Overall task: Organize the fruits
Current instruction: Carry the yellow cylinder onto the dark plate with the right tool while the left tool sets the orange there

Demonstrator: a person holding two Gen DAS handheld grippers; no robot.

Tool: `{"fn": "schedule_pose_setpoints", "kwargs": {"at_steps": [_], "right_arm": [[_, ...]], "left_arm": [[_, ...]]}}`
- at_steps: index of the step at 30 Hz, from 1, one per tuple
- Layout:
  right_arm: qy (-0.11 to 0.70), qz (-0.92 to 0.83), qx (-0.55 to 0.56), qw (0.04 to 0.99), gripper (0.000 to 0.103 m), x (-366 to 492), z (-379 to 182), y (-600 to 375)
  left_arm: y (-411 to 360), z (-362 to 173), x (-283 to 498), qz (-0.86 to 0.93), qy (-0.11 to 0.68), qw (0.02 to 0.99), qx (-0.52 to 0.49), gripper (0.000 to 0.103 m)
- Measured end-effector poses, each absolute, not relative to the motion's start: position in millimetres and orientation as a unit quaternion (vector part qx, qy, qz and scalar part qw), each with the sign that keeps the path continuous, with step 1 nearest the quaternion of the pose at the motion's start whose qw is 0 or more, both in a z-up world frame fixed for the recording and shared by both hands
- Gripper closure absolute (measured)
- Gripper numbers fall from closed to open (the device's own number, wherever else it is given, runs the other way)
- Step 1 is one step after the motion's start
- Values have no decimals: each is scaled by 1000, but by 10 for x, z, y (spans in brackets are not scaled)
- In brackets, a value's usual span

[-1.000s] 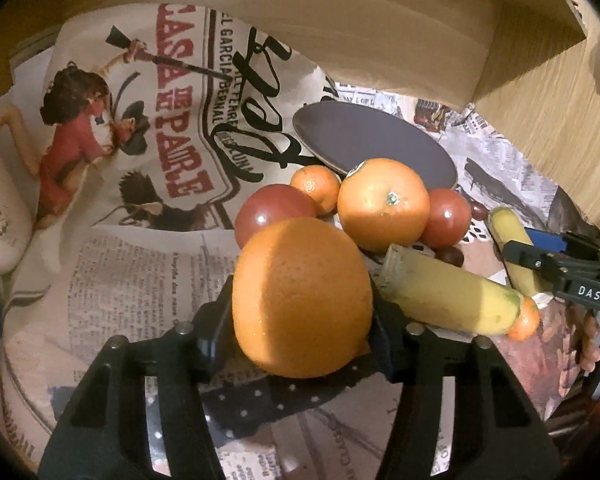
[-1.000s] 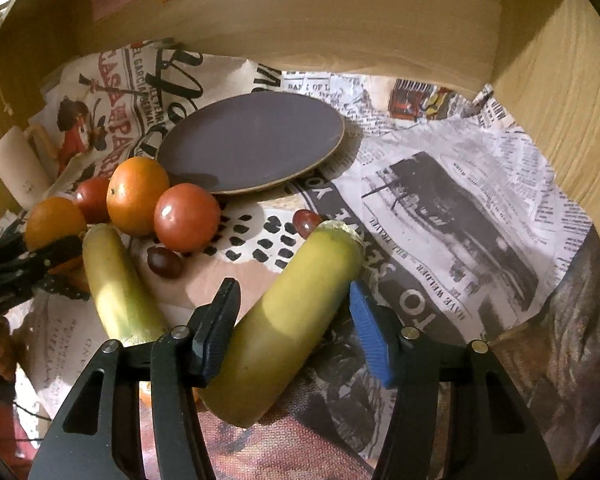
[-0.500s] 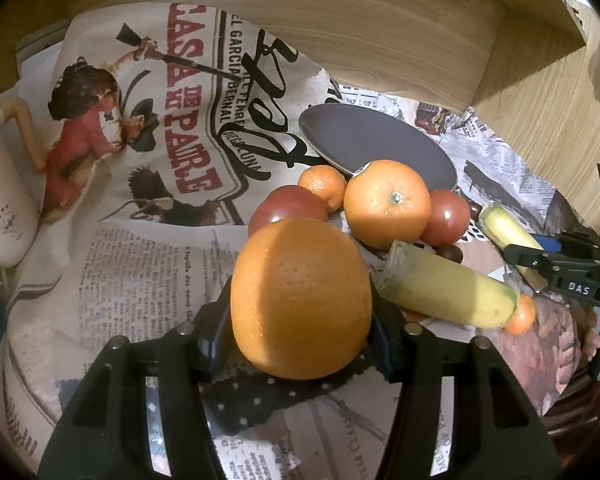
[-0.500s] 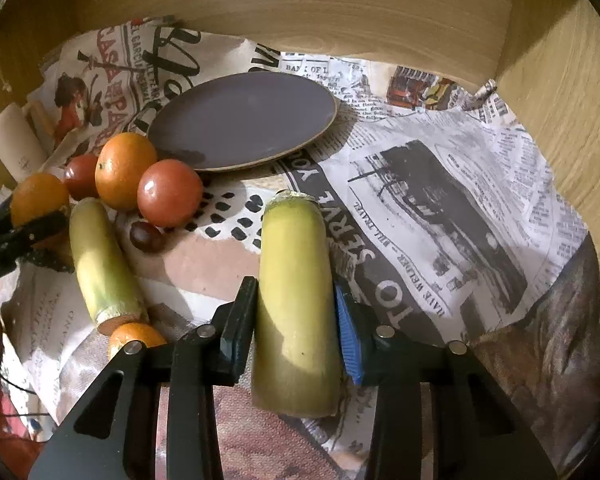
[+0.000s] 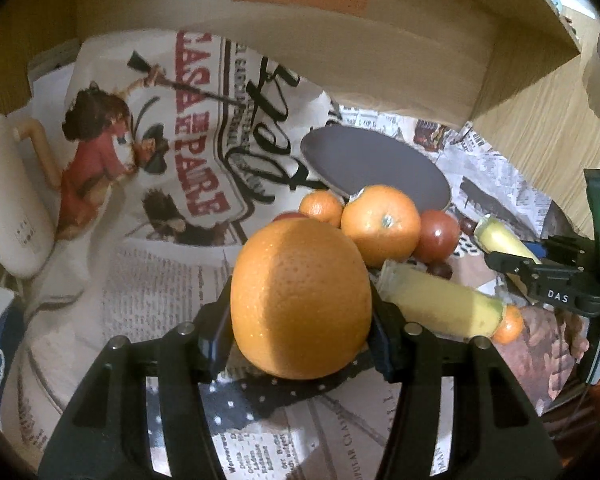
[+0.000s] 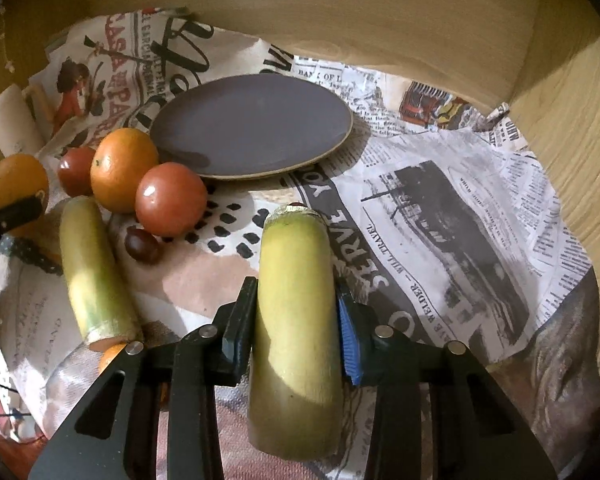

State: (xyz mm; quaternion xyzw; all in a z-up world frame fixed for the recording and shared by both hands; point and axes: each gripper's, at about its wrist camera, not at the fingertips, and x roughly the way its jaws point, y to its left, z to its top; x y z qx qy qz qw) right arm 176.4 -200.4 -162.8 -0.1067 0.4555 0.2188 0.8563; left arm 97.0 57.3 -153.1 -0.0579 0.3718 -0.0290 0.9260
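Observation:
My left gripper (image 5: 300, 324) is shut on a large orange (image 5: 300, 300) and holds it above the newspaper-print cloth. My right gripper (image 6: 296, 332) is shut on a yellow-green banana piece (image 6: 296, 320), lifted off the cloth and pointing toward the dark plate (image 6: 252, 128). The plate also shows in the left wrist view (image 5: 376, 168). A second banana piece (image 6: 92, 268) lies left of my right gripper. An orange (image 6: 122, 168), two red tomatoes (image 6: 170, 198), a small mandarin (image 5: 322, 208) and a dark grape (image 6: 140, 244) cluster in front of the plate.
Wooden walls (image 6: 560, 120) close in the back and right side. A cream jug (image 5: 12, 208) stands at the far left. A small orange fruit (image 5: 508, 324) lies at the end of the second banana piece. The crumpled cloth (image 6: 460, 208) covers the surface.
My right gripper closed on the banana piece and lifted it, turning it to point at the plate. My left gripper rose with the large orange.

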Motion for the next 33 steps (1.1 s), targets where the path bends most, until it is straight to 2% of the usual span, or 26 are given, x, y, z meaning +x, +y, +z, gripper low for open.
{"fn": "schedule_pose_setpoints", "kwargs": {"at_steps": [19,33], "right_arm": [[356,239,-90,899,69,1940,-915,-1980],[337,267,-93,898,69,2334,-763,-1731]], "left_arm": [[353,-850,1359,-50,301,952,-30,47],[232,-771,1934,-48,315,947,-23,47]]}}
